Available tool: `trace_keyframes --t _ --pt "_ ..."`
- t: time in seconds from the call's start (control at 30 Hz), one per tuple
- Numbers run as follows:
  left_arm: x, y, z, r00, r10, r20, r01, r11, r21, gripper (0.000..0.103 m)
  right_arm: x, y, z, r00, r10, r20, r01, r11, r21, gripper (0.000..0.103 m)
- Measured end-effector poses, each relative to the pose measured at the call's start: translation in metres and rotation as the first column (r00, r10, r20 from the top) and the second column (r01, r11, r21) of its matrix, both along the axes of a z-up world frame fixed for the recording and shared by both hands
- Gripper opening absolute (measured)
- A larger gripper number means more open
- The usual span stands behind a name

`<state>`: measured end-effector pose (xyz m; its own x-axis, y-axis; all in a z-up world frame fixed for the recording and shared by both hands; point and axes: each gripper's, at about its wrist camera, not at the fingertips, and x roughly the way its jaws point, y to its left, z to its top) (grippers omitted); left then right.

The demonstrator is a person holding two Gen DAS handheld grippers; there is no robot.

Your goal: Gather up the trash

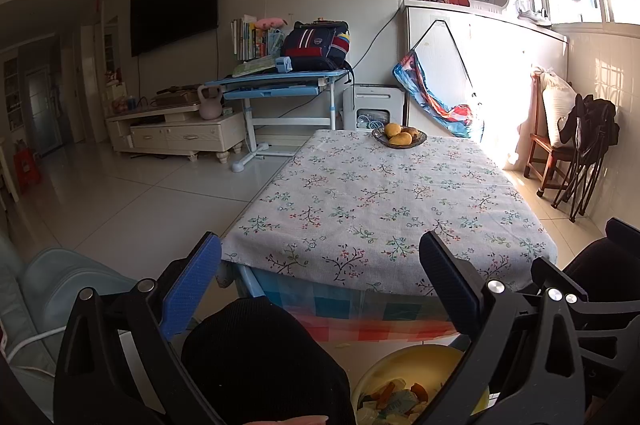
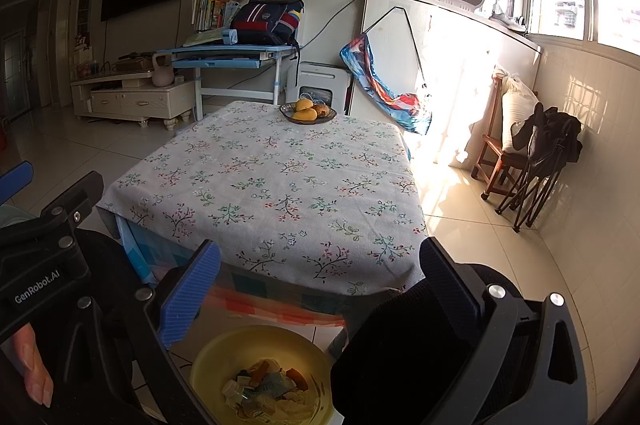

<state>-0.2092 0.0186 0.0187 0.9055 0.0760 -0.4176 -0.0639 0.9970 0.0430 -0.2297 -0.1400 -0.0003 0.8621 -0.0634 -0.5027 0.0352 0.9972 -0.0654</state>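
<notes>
**Both grippers open above the yellow trash bin**

Left gripper [image 1: 320, 285] and right gripper [image 2: 320, 285] we hold with their blue pads spread wide and nothing between them, both facing the table [image 2: 272, 185].

Largest before us is that table, draped in a floral tablecloth [image 1: 384, 201] whose near edge hangs over a checked under-cloth. At its far end sits a dish of mangoes [image 2: 308, 113]; we see nothing else on the cloth.

Below the near edge, on the tiled floor between our dark-clad knees, stands the yellow bin [image 2: 260, 349]. Inside it lies the trash [image 2: 268, 389]: wrappers, orange scraps and a small white cap, heaped together at the bottom.

A fingertip [image 2: 36, 377] shows at the right view's lower left.
</notes>
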Motion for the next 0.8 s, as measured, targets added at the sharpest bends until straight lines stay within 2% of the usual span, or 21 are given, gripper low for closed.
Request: trace_keyframes --t 0.8 --pt "0.0003 0.0 0.0004 1.0 -0.001 -0.002 0.001 1.0 0.001 0.096 0.0014 0.0013 -0.0003 1.0 0.003 -0.003 -0.003 1.0 -0.002 0.096"
